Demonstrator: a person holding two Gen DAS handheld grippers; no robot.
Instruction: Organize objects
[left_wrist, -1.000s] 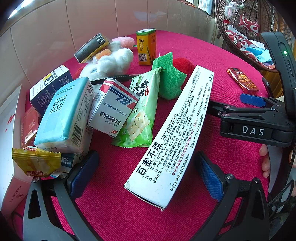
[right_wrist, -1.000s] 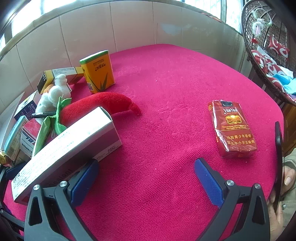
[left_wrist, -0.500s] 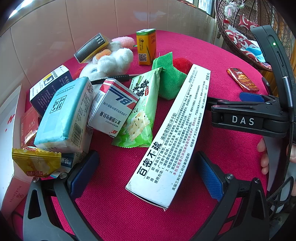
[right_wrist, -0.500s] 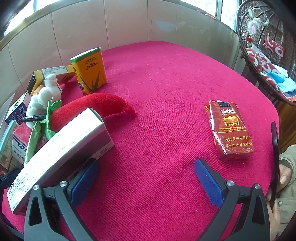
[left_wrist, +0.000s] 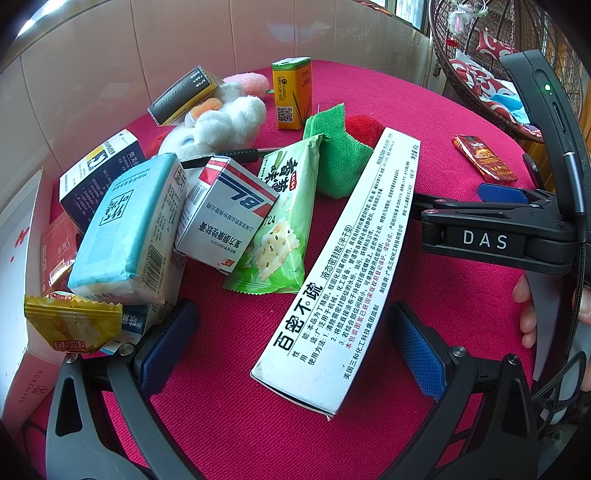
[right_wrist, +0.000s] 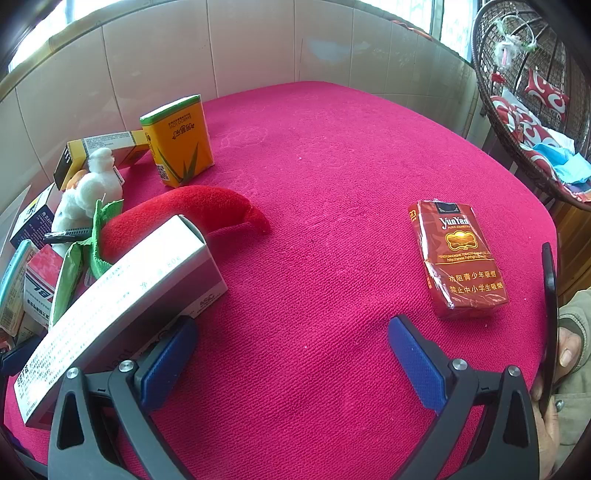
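A long white box (left_wrist: 343, 269) with printed text lies on the red tablecloth (left_wrist: 258, 424), its near end between the pads of my open left gripper (left_wrist: 291, 347), untouched by either pad. My right gripper (right_wrist: 291, 363) is open over bare cloth. That box (right_wrist: 122, 295) sits just outside its left finger, and in the left wrist view the right gripper (left_wrist: 461, 210) meets the box's far right edge. A red cigarette pack (right_wrist: 458, 258) lies flat ahead of the right finger. A red plush chili (right_wrist: 192, 210) lies behind the box.
Crowded at the left are a green cracker packet (left_wrist: 280, 221), a BL box (left_wrist: 221, 214), a blue tissue pack (left_wrist: 129, 229), a green cloth (left_wrist: 340, 158), a white plush (left_wrist: 221, 125) and a yellow snack packet (left_wrist: 70, 321). An orange box (right_wrist: 177, 140) stands upright. A wicker chair (right_wrist: 535, 110) is far right.
The right gripper shifted slightly against the long white box, which pivoted a little. Both grippers stay open and hold nothing.
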